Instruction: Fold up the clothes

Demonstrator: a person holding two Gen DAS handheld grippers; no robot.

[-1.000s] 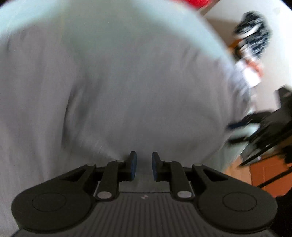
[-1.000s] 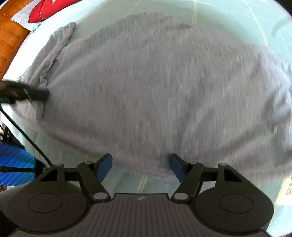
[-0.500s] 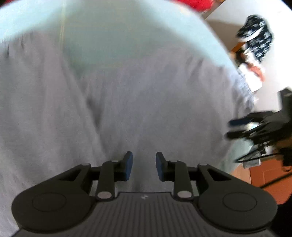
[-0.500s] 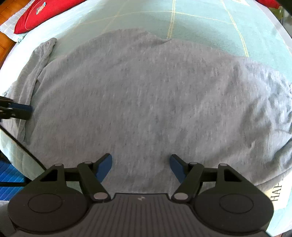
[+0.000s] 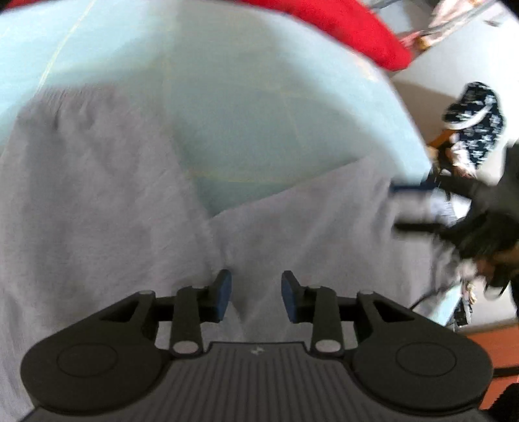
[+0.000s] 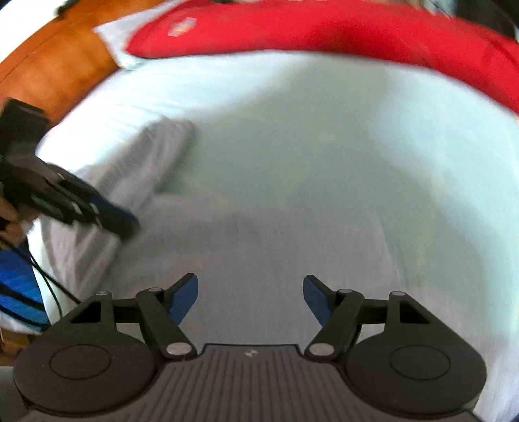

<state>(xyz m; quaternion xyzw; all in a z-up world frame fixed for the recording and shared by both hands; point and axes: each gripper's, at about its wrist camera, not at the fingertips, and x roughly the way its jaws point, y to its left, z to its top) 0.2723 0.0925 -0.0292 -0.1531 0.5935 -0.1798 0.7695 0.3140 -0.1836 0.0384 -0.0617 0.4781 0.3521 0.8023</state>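
grey shirt spread on the bed, both grippers empty

the grey shirt (image 5: 97, 227) lies flat on the pale blue sheet (image 5: 243, 113), its body filling the near part of the bed and a sleeve (image 6: 152, 155) reaching up toward the far left corner in the right wrist view. a red pillow (image 6: 324, 29) runs along the head of the bed, with orange-brown wood (image 6: 55, 65) behind it.

the left gripper (image 5: 256, 295) hangs just above the shirt where the sleeve meets the body. its jaws have just been opening, and now they stand a little apart with only flat cloth showing below the gap; the blue pads (image 5: 223, 293) press on nothing.

the right gripper (image 6: 249, 298) sits over the middle of the shirt with its jaws spread wide and nothing between them.

each one shows in the other's view: the right gripper blurred off the bed's right edge, the left gripper reaching in over the sleeve. both views are smeared, so fine folds cannot be made out.
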